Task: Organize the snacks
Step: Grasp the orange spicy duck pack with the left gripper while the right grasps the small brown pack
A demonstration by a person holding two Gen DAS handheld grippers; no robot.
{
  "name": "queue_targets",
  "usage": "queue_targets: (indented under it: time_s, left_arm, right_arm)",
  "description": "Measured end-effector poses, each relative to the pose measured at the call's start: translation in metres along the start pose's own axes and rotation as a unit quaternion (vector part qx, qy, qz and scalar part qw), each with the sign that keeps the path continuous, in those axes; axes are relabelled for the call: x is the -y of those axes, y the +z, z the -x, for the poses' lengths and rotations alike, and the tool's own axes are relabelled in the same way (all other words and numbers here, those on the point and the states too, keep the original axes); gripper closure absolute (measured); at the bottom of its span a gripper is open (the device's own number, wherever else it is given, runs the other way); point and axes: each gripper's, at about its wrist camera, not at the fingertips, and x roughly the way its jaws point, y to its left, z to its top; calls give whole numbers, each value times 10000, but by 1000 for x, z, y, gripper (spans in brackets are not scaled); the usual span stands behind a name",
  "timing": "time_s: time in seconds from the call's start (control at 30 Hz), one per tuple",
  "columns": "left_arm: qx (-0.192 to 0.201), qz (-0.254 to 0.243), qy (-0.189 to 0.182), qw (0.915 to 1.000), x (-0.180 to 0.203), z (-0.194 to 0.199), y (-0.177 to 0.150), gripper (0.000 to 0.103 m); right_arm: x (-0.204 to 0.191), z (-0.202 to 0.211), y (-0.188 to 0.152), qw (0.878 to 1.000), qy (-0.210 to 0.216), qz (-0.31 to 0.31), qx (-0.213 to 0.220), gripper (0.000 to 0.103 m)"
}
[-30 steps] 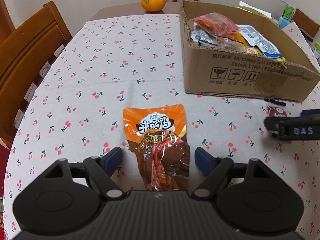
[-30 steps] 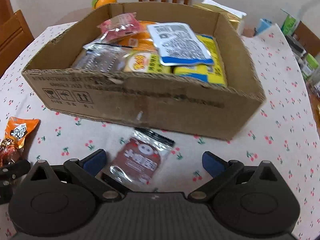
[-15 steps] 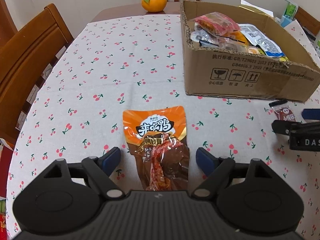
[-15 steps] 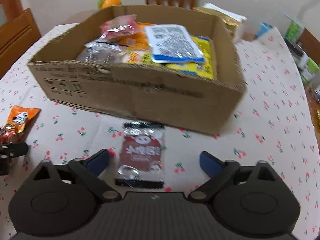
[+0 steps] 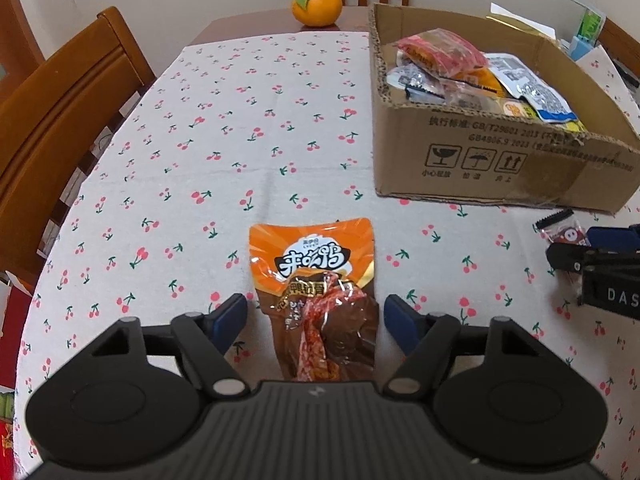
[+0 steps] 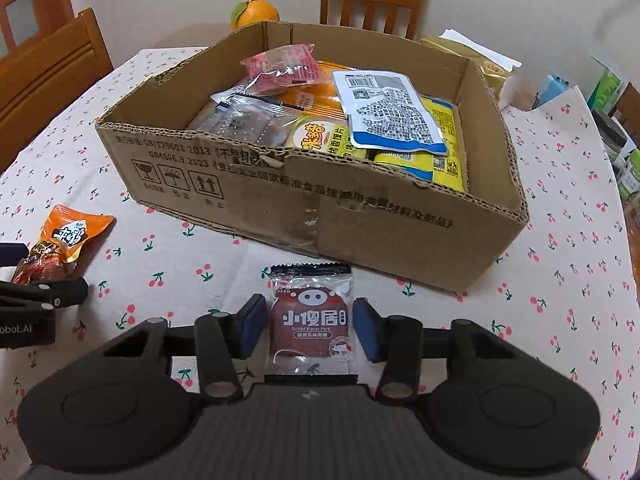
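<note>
An orange duck-snack pack (image 5: 312,256) lies flat on the cherry-print cloth. My left gripper (image 5: 314,312) straddles its lower end; its jaws are closing, with a small gap still showing at each blue pad. A dark red pork-snack packet (image 6: 310,336) lies in front of the cardboard box (image 6: 320,216). My right gripper (image 6: 310,318) is closing on it, both pads against the packet's side edges. The box holds several snack packs. The orange pack (image 6: 68,236) also shows at the left of the right wrist view.
An orange fruit (image 5: 316,4) sits at the far table edge. Wooden chairs stand at the left (image 5: 60,112) and behind (image 6: 372,0). Jars and small boxes (image 6: 616,148) crowd the right side beyond the box. The cloth (image 5: 240,120) spreads left of the box.
The right gripper's jaws came in from wide apart to the pork packet's edges, and the packet now lies straight between them. The left jaws narrowed a little around the orange pack.
</note>
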Motion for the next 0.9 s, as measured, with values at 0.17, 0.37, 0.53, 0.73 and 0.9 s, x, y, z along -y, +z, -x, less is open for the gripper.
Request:
queue_targets:
  time_s: [0.17, 0.37, 0.53, 0.73, 0.9]
  left_arm:
    - [-48, 145, -102, 9998, 0, -1, 1, 39]
    - [-57, 146, -146, 9998, 0, -1, 3, 42]
    - [-89, 52, -221, 9997, -1, 2, 3, 42]
    - [-98, -172, -350, 9992, 0, 13, 4, 42]
    - [-52, -380, -451, 9982, -1, 28, 5, 42]
  right_arm:
    - [0, 0, -1, 10000, -12, -13, 35, 49]
    - [0, 1, -2, 10000, 5, 23, 5, 52]
    - [2, 5, -2, 10000, 59, 42, -16, 53]
    - [3, 18, 0, 9997, 210, 148, -13, 53]
    - [7, 36, 1, 9990, 365, 260, -23, 53]
